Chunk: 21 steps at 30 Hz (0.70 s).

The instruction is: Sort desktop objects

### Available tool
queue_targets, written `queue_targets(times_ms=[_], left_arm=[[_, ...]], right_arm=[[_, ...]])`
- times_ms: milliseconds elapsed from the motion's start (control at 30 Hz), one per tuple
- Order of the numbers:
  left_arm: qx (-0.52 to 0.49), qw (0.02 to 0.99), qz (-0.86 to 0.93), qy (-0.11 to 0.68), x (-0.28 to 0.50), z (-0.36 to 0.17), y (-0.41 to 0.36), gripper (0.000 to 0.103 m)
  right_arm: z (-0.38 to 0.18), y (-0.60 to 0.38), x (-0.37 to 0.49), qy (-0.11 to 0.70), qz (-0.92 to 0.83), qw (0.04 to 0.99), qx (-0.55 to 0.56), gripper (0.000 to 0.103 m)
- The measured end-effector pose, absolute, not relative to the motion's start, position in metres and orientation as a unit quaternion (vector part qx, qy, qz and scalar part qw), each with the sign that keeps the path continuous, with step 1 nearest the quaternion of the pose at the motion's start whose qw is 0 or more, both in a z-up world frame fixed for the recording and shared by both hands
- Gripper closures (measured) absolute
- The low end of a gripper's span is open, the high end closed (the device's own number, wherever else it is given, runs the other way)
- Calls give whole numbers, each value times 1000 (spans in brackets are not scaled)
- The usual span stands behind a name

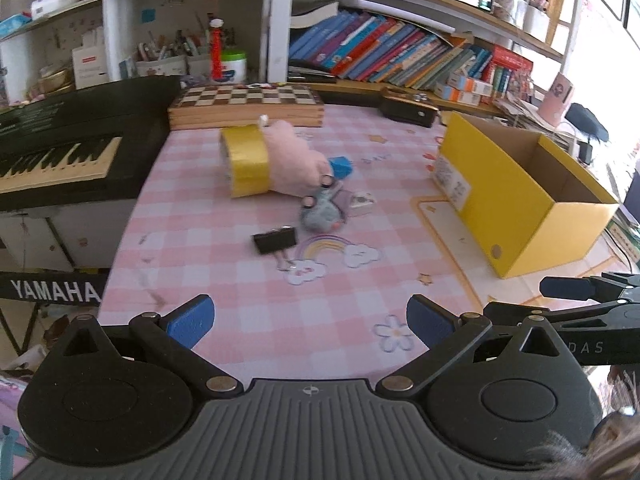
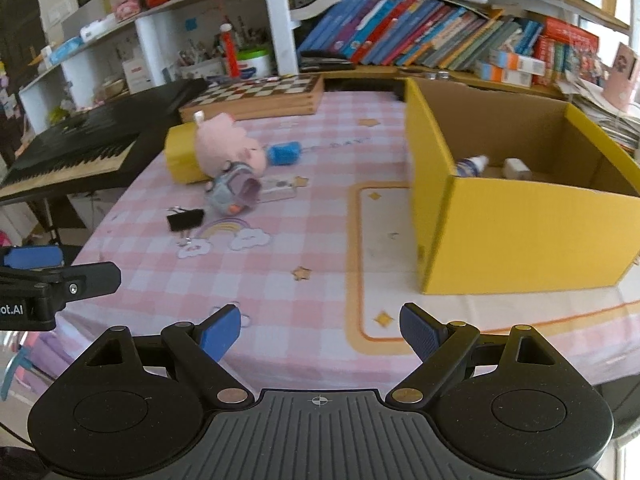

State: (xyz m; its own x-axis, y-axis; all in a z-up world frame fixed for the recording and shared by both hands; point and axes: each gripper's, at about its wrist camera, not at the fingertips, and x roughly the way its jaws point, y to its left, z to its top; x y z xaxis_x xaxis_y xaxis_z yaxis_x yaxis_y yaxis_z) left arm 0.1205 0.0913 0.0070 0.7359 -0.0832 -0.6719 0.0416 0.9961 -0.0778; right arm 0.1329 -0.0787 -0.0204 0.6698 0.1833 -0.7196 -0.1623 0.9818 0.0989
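- left wrist view: the left gripper (image 1: 310, 322) hangs over the near edge of the pink checked tablecloth (image 1: 248, 280), its blue-padded jaws spread wide with nothing between them.
- towards the middle of the cloth lies a black binder clip (image 1: 275, 239), just left of a printed rainbow.
- just beyond it, a little to the right, sits a small grey-purple toy (image 1: 323, 212), with a small white square piece (image 1: 362, 201) just to its right.
- farther back a pink plush toy (image 1: 294, 160) lies on its side, touching a yellow tape roll (image 1: 245, 160) on its left and a blue block (image 1: 340, 167) on its right.
- a yellow cardboard box (image 1: 520, 208) stands open at the right of the table; its inside is not visible from here.
- a wooden chessboard (image 1: 246, 105) lies at the far edge, and a black keyboard (image 1: 60, 148) sits off the table's left side.
- the tip of the right gripper (image 1: 568, 289) pokes in at the right margin.
- right wrist view: the right gripper (image 2: 320, 330) hovers over the near edge of the cloth, jaws parted wide and holding nothing.
- the yellow box is near on the right, and inside it lie a small white bottle (image 2: 472, 166) and a white block (image 2: 517, 168).
- the clip, grey-purple toy, plush, tape roll and blue block cluster at the far left of the cloth, well apart from the box.
- the left gripper shows at the left margin, but from here i cannot tell its opening.
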Motion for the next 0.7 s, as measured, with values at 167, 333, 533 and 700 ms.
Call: queue_targets(times_ms=[167,333,533,700], left_arm=[[-34,931,-24,364,126,5,110,0],[-52,930,-9,364,136,3,128,0],[-61,930,-4,362,154,-3,138,0],[-61,930,-4,362,171,-8,141,0]], right_arm=[[-23,-63,144,399,105,911,11,14],[-25,-52,155,395,111,912,9,14],[-28,-40,174,387,120,914,1,14],[-33,-32,188,387,127,913,-6,14]])
